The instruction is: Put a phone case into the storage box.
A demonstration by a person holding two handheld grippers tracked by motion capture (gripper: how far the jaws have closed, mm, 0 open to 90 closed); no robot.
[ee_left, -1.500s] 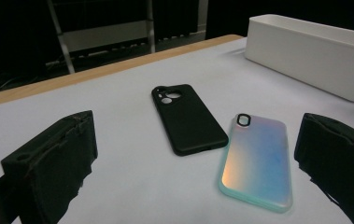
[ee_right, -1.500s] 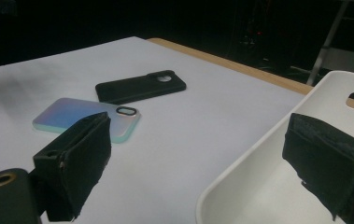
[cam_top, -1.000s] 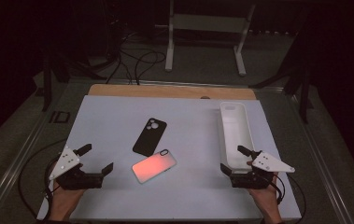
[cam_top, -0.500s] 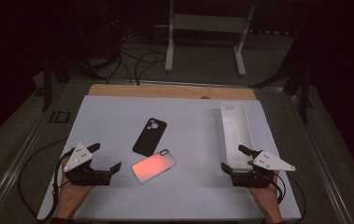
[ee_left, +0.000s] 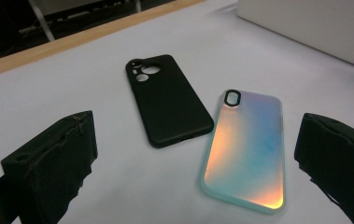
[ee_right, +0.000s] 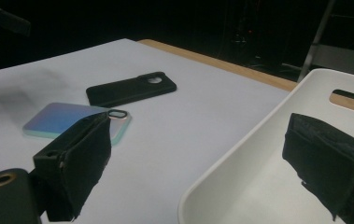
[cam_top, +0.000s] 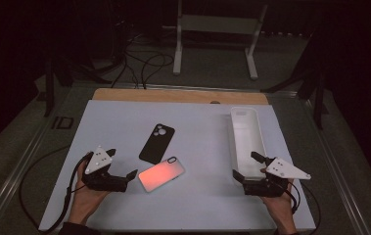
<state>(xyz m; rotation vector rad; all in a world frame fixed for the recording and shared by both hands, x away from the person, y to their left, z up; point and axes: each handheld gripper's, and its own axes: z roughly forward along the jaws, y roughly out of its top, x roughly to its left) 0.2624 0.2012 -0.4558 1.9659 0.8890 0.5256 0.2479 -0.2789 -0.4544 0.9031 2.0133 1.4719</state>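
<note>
Left claw (ee_left: 184, 154) wide, just short of iridescent case (ee_left: 244, 149); shallow approach could shove it into black case (ee_left: 167, 100).

Room dim; surroundings fall to near black. Light lands from overhead on the white bench (cam_top: 202, 122), evenly, with soft, faint shadows. The iridescent phone case (ee_left: 244, 149) glows orange. Near jaws of both gripper views blurred; high view slightly soft, grainy.

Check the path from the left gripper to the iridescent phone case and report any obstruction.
Nothing visible blocks it. The left gripper, fingers open, faces the iridescent phone case across bare white mat. The black phone case lies just beyond, off the line.
</note>
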